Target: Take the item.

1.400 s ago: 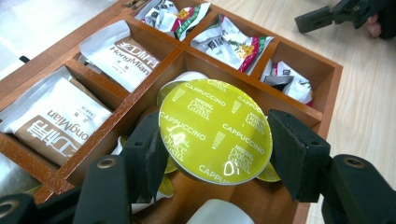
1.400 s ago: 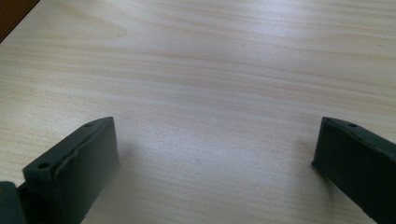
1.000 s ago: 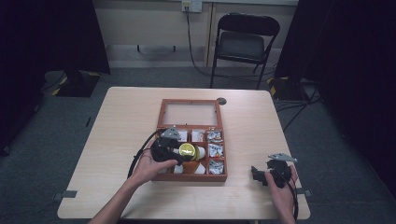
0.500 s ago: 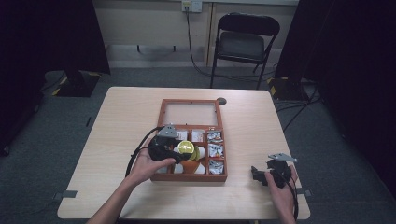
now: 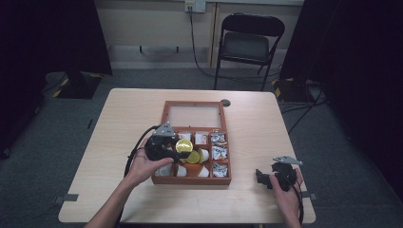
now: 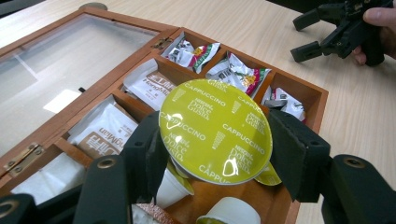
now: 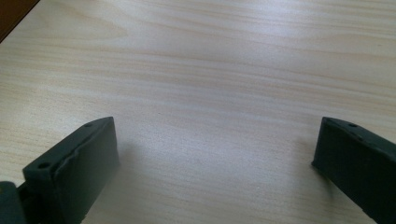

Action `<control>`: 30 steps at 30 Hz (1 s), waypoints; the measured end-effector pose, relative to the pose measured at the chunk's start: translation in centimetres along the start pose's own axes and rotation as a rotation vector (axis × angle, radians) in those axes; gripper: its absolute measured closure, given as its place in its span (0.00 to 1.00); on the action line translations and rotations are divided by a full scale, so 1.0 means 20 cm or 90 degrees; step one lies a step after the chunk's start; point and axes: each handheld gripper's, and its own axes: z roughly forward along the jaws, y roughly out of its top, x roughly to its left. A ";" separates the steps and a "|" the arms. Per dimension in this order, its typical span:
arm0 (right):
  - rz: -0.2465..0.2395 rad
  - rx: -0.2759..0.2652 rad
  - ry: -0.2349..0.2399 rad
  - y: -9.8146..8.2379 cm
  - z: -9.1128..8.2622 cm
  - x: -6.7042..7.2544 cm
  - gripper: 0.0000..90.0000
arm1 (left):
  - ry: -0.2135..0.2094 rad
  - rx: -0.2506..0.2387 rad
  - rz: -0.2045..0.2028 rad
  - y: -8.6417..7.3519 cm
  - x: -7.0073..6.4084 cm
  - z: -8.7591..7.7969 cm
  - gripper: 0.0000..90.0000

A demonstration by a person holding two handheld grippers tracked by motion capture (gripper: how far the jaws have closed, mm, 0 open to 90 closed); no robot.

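My left gripper (image 6: 215,140) is shut on a coffee capsule (image 6: 215,130) with a yellow-green foil lid printed "Cappuccino", one black pad at each side of the rim. It holds the capsule (image 5: 184,146) just above the middle compartments of an open wooden box (image 5: 192,181). Below it in the box lie another green-lidded capsule (image 5: 193,156) and white capsules (image 6: 229,212). My right gripper (image 5: 262,176) rests on the table at the front right, a hand on it. Its jaws stand wide open over bare wood (image 7: 215,149), with nothing between them.
The box's glass-paned lid (image 5: 193,115) lies flat open behind it. White sachets (image 6: 149,86) and crinkled packets (image 6: 238,72) fill the far compartments. A small round disc (image 5: 225,102) sits at the table's back. A folding chair (image 5: 249,45) stands beyond the table.
My left gripper has drifted slightly left and away with the capsule in its jaws. The right gripper has kept still.
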 end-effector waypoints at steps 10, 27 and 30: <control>0.000 0.000 0.000 0.00 0.00 0.00 0.00 | 0.012 -0.017 -0.013 -0.01 0.05 -0.08 0.45; 0.000 0.000 0.000 0.00 0.00 0.00 0.00 | 0.044 -0.032 -0.037 -0.03 0.13 -0.21 0.45; 0.000 0.000 0.000 0.00 0.00 0.00 0.00 | 0.052 -0.036 -0.043 -0.04 0.15 -0.23 0.45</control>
